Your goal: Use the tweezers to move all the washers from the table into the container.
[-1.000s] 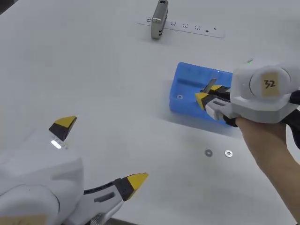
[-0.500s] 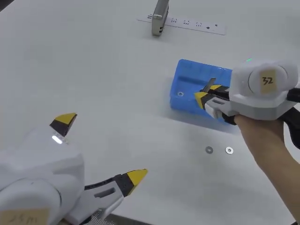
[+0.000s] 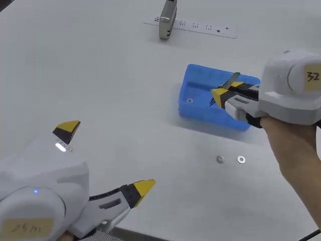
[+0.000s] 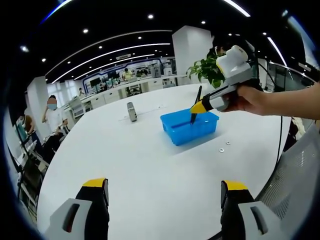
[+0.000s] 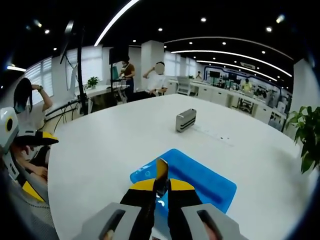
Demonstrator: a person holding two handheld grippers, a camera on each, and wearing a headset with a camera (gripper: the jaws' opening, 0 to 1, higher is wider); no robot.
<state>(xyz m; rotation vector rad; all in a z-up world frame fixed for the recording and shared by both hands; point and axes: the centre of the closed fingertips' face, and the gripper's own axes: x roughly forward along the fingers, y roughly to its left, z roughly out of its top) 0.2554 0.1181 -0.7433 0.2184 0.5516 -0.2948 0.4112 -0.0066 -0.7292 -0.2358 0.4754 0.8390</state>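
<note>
Washers (image 3: 241,159) lie as a pair on the white table (image 3: 100,75) in the head view, near the blue container (image 3: 200,80) but apart from it. A third washer (image 3: 189,101) sits inside, close to the container's left wall. My right tongs (image 3: 220,95) hang over the container, clamped tight on the tweezers (image 3: 232,80), which slant up to the right. My left tongs (image 3: 105,158) hover low at the near edge, spread wide with nothing between them. A power strip (image 3: 200,27) and a metal block (image 3: 168,15) lie at the far side.

From the left tongs' view, the yellow-tipped jaws stand far apart over bare table. Across from them my hand (image 4: 250,100) holds the right tongs above the container, the tweezers' lower end dipping toward it (whether they pinch a washer I cannot tell).

From the right tongs' view, the jaws press together on the tweezers' flat shaft, with the container directly beneath.
</note>
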